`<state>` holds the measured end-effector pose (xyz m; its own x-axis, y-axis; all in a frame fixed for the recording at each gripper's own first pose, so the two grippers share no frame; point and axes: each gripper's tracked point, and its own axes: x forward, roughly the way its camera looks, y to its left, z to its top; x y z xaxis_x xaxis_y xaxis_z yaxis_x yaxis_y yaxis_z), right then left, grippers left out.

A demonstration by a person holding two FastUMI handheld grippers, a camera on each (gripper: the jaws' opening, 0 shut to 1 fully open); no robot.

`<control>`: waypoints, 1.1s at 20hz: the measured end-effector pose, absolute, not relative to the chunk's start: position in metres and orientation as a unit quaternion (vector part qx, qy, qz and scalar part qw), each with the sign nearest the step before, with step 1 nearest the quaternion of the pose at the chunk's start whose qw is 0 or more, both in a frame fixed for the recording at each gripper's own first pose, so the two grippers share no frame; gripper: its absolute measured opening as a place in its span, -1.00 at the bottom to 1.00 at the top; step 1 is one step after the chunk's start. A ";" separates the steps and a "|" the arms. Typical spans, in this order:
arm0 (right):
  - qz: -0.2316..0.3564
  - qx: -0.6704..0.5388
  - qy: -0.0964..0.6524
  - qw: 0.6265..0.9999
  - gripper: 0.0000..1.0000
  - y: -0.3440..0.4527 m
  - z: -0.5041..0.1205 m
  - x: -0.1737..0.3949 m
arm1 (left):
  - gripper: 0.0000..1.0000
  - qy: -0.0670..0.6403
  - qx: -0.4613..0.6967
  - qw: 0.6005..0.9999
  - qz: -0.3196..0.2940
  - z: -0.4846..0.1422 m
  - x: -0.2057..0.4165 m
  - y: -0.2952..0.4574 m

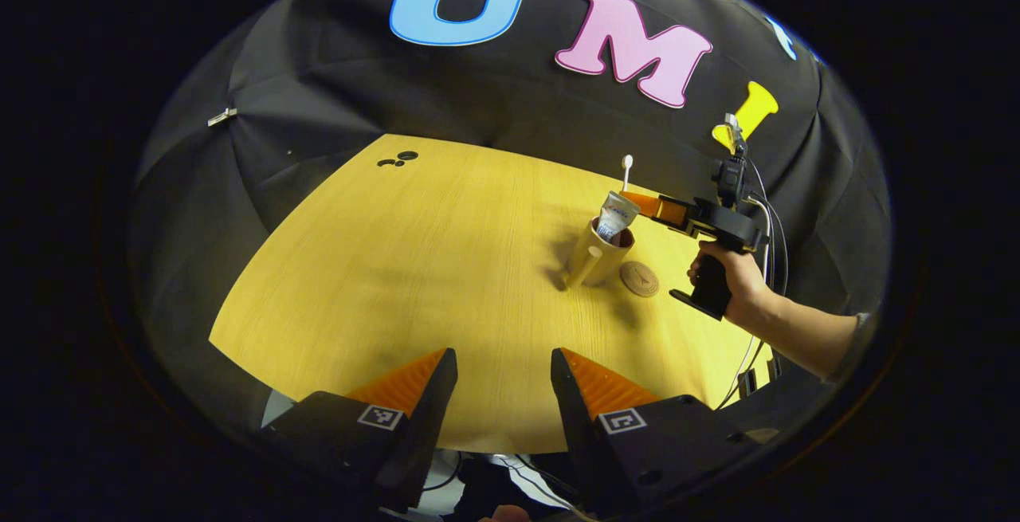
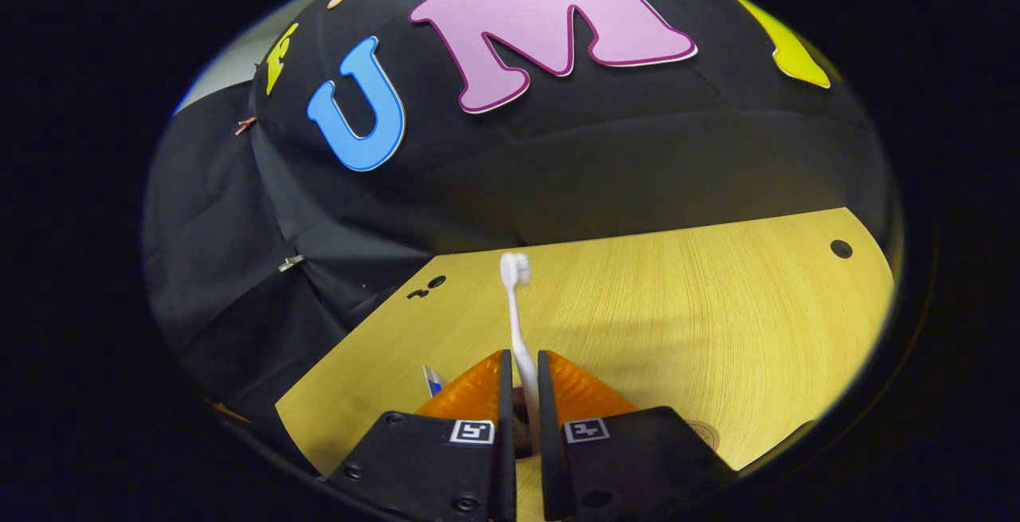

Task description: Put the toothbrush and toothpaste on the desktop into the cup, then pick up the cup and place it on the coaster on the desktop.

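A pale wooden worktop [image 1: 414, 267] fills the booth. In the right gripper view, the right tongs [image 2: 522, 382] pinch the toothbrush [image 2: 516, 315] at bottom centre, head up. In the left gripper view they hang over the cup [image 1: 598, 255], right of centre, toothpaste [image 1: 615, 215] already inside, coaster [image 1: 639, 278] just beside it. Best to lower straight, then release. The left tongs [image 1: 504, 378] sit parted, holding nothing.

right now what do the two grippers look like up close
Both are black handheld units. The left gripper and right gripper each carry a square black-and-white tag on either jaw block, with ribbed inner faces. The left gripper view shows the right one's pistol grip, top camera and trailing black cables.
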<state>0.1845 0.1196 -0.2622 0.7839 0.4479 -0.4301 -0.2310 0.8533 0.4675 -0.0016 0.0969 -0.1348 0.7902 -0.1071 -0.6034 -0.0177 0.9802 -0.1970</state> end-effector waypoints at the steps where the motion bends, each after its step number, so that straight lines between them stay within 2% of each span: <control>1: 0.181 0.201 0.278 0.922 -0.98 0.118 -0.262 0.182 | 0.48 0.322 -0.098 0.941 -0.028 -0.134 0.002 0.094; 2: 0.180 0.202 0.282 0.920 -0.55 0.117 -0.261 0.178 | 0.48 0.322 -0.098 0.941 -0.033 -0.133 0.006 0.092; 3: 0.176 0.203 0.288 0.919 -0.52 0.115 -0.261 0.174 | 0.48 0.323 -0.098 0.940 -0.040 -0.134 0.009 0.088; 4: 0.171 0.206 0.294 0.917 -0.82 0.112 -0.261 0.169 | 0.48 0.327 -0.097 0.939 -0.049 -0.136 0.011 0.084; 5: 0.166 0.214 0.300 0.915 -0.46 0.109 -0.260 0.163 | 0.48 0.333 -0.095 0.936 -0.059 -0.137 0.013 0.080; 6: 0.159 0.220 0.305 0.913 -0.81 0.106 -0.260 0.157 | 0.48 0.338 -0.092 0.934 -0.072 -0.138 0.017 0.074; 7: 0.152 0.225 0.308 0.912 -0.81 0.102 -0.260 0.149 | 0.48 0.343 -0.089 0.932 -0.083 -0.139 0.021 0.069; 8: 0.147 0.230 0.312 0.910 -0.46 0.098 -0.258 0.138 | 0.48 0.347 -0.085 0.929 -0.094 -0.140 0.025 0.066; 11: 0.136 0.239 0.326 0.904 -0.37 0.084 -0.258 0.106 | 0.48 0.363 -0.059 0.922 -0.123 -0.145 0.041 0.052; 12: 0.132 0.239 0.332 0.903 -0.61 0.077 -0.258 0.094 | 0.48 0.369 -0.050 0.918 -0.134 -0.146 0.045 0.047; 13: 0.130 0.239 0.337 0.901 -0.60 0.071 -0.259 0.081 | 0.48 0.375 -0.040 0.915 -0.146 -0.148 0.050 0.041; 14: 0.126 0.243 0.342 0.899 -0.23 0.064 -0.259 0.068 | 0.48 0.382 -0.029 0.910 -0.155 -0.152 0.055 0.036; 17: 0.109 0.264 0.353 0.891 -0.14 0.046 -0.258 0.029 | 0.48 0.406 0.001 0.897 -0.174 -0.165 0.070 0.026; 18: 0.102 0.269 0.354 0.890 -0.46 0.041 -0.258 0.015 | 0.48 0.411 0.009 0.894 -0.178 -0.168 0.075 0.023; 19: 0.095 0.273 0.356 0.889 -0.10 0.035 -0.259 0.003 | 0.48 0.417 0.015 0.891 -0.181 -0.173 0.081 0.020; 20: 0.087 0.276 0.359 0.887 -0.34 0.031 -0.262 -0.009 | 0.48 0.424 0.022 0.887 -0.183 -0.177 0.085 0.018; 21: 0.080 0.278 0.361 0.887 -0.29 0.026 -0.264 -0.020 | 0.48 0.431 0.031 0.883 -0.185 -0.181 0.091 0.015; 22: 0.073 0.277 0.364 0.886 0.12 0.022 -0.267 -0.031 | 0.48 0.437 0.041 0.879 -0.188 -0.184 0.096 0.014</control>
